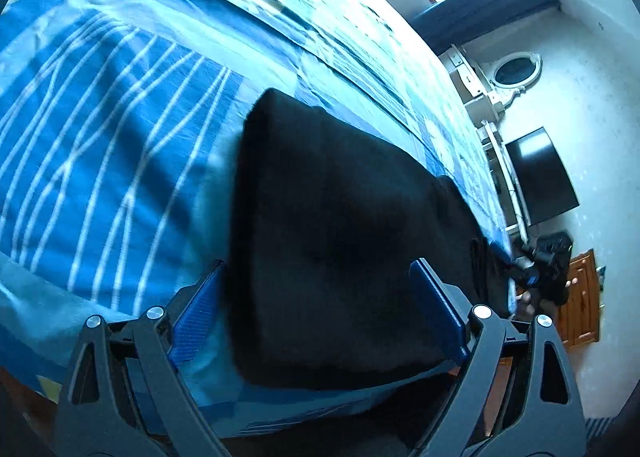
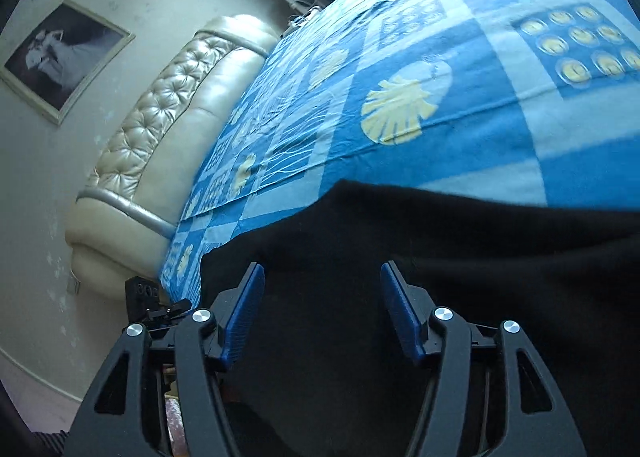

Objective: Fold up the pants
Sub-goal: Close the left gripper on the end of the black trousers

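Nearest the lens are the blue fingers point(image 1: 436, 313) of the left gripper point(image 1: 316, 309), spread wide with the black pants point(image 1: 340, 225) lying between them but not pinched. The right gripper point(image 2: 322, 313) is likewise spread apart, its blue pads either side of the same dark cloth and holding nothing. The pants lie on the bed point(image 2: 440, 129) at its near edge, apparently already doubled into a thick slab, with their lower edge running over the edge of the mattress. Beyond the pants spreads the blue shell-patterned bedspread; past that stand a padded cream headboard point(image 2: 160, 129), a framed picture point(image 2: 60, 57) on the wall, and, off the bed's far end, a dark screen point(image 1: 540, 177). My worry: the black fabric shows no layers, so a closing grip could catch only the top ply and drag the fold crooked, or tug the bundle off the bed's edge.
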### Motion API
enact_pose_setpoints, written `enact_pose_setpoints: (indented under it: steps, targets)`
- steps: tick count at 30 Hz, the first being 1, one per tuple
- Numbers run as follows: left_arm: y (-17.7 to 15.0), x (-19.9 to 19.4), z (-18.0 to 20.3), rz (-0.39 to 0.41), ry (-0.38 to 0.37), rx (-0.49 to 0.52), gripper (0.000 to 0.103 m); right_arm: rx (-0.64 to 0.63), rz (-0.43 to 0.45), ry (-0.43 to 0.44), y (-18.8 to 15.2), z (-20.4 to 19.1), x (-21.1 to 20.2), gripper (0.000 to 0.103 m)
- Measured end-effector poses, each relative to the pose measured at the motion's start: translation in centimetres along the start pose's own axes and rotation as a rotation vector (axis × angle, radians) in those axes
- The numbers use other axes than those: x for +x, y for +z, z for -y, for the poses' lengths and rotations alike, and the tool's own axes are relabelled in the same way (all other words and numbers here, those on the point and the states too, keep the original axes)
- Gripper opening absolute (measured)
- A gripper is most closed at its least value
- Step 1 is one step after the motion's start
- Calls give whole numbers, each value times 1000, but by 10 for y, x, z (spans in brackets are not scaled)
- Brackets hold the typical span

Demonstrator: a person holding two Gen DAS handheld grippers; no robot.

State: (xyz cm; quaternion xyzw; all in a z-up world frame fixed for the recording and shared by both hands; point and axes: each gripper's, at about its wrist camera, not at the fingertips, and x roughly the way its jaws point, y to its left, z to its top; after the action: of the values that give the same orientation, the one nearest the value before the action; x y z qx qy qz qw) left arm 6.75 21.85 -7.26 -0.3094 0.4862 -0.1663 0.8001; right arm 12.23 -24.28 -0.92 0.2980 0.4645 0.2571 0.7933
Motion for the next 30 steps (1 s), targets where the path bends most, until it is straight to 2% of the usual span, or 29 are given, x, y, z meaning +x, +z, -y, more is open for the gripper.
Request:
enact_pose_setpoints:
  steps: [2, 4, 6, 7, 10, 14, 18, 22, 26, 30]
  targets:
    - [0, 0, -4, 3, -42, -51, 89, 20, 5, 5, -9, 4, -3, 61]
    - [-1, 0, -9, -3, -71, -94, 76, 41, 14, 18, -18, 8, -4, 61]
    - [-2, 3, -12, -16, -44, -106, 56, 59, 29, 31, -25, 10, -4, 61]
    - [-2, 3, -11, -20, -36, -99, 51, 65, 35, 38, -27, 10, -4, 62]
    - [-1, 8, -12, -60, -3, -89, 20, 83, 57, 39, -29, 9, 0, 66]
    - [3, 9, -11, -67, -12, -140, 14, 52, 83, 16, -29, -2, -5, 72]
    - [1, -2, 6, -43, 29, -85, 13, 53, 82, -24, -28, -7, -13, 76]
    - [6, -14, 31, -10, 24, -45, 12, 59, 85, -46, -32, -5, -25, 76]
    - [14, -20, 67, 7, 59, 13, 12, 74, 91, -55, -40, 0, -37, 76]
    - [20, -22, 108, 23, 105, 77, 12, 96, 102, -102, -44, 5, -48, 77]
